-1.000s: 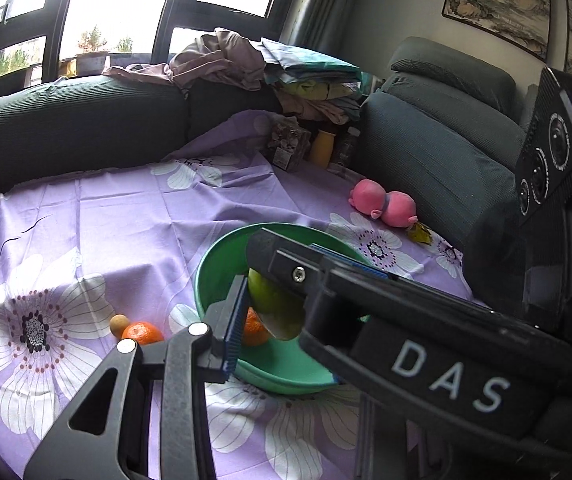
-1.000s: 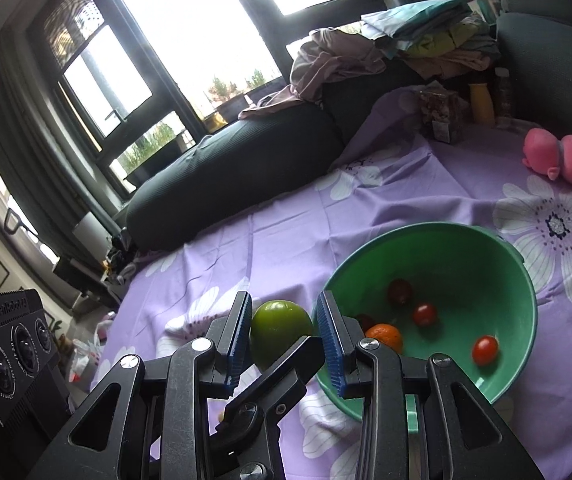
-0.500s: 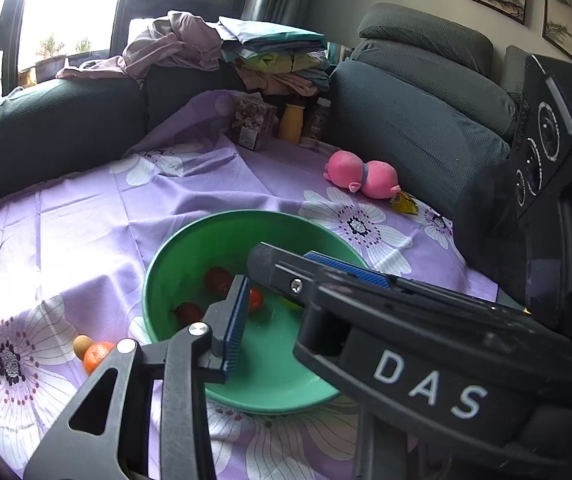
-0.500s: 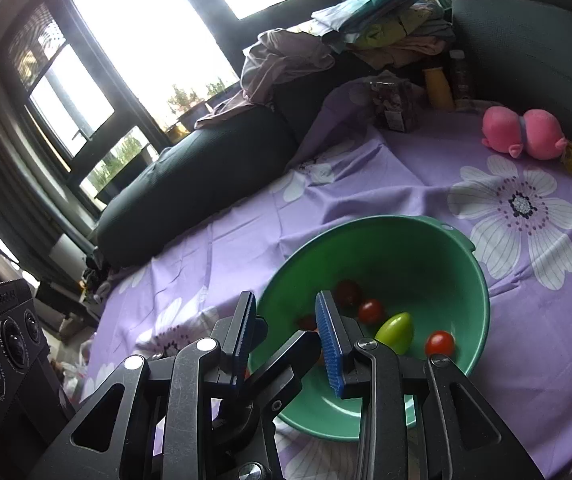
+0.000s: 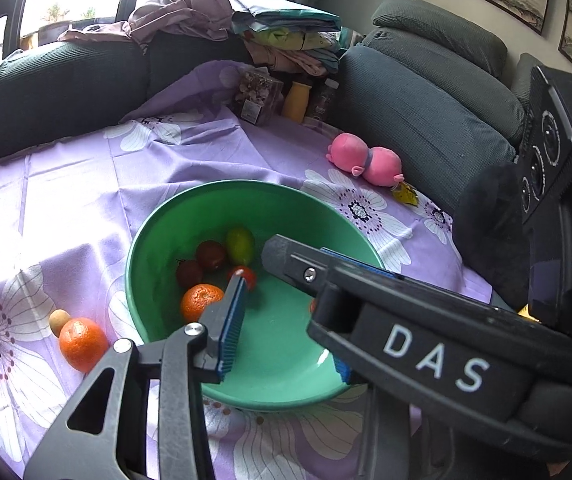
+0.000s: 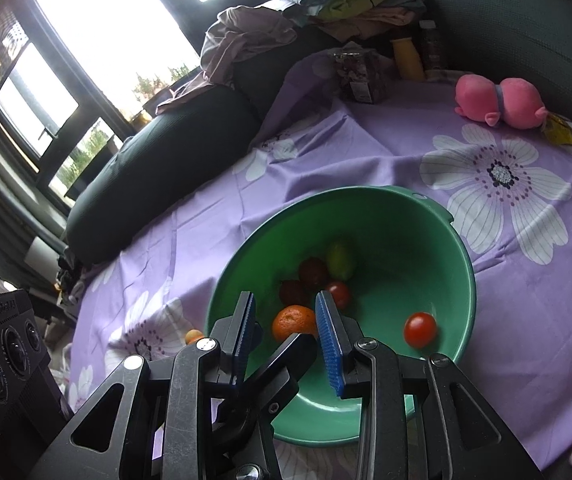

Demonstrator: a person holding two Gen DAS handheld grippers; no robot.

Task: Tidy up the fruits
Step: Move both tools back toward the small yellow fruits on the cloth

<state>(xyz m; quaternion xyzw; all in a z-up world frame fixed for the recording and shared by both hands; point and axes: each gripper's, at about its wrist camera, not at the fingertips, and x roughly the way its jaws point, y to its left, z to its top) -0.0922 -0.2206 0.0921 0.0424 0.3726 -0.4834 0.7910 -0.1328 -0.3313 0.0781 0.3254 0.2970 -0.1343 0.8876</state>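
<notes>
While both of my grippers are hanging over the near rim of the green bowl (image 5: 154, 236), I am sitting between one drop and the next pick. My left gripper (image 5: 282, 308) is holding nothing: its jaws have just been opening and are standing a modest way apart, with only the bowl's bare floor between them. My right gripper (image 6: 288, 330) is also carrying nothing, its jaws set narrow, with the orange in the bowl (image 6: 294, 322) merely showing beyond the gap, not pinched.

Inside the bowl the green fruit (image 5: 240, 245) is lying towards the far wall, touching the dark red fruits (image 5: 210, 255), and a red tomato (image 6: 420, 329) is resting apart on the right side of the floor. Two pieces are still waiting outside, on the purple flowered cloth (image 5: 86, 200) just left of the bowl: an orange (image 5: 83, 344) and a small tan fruit (image 5: 59, 321), touching one another.

I am judging that orange to be next. That is calling for my left gripper to be swinging out over the rim, opening wider than the fruit, and coming down square on it so it is not rolling off.
</notes>
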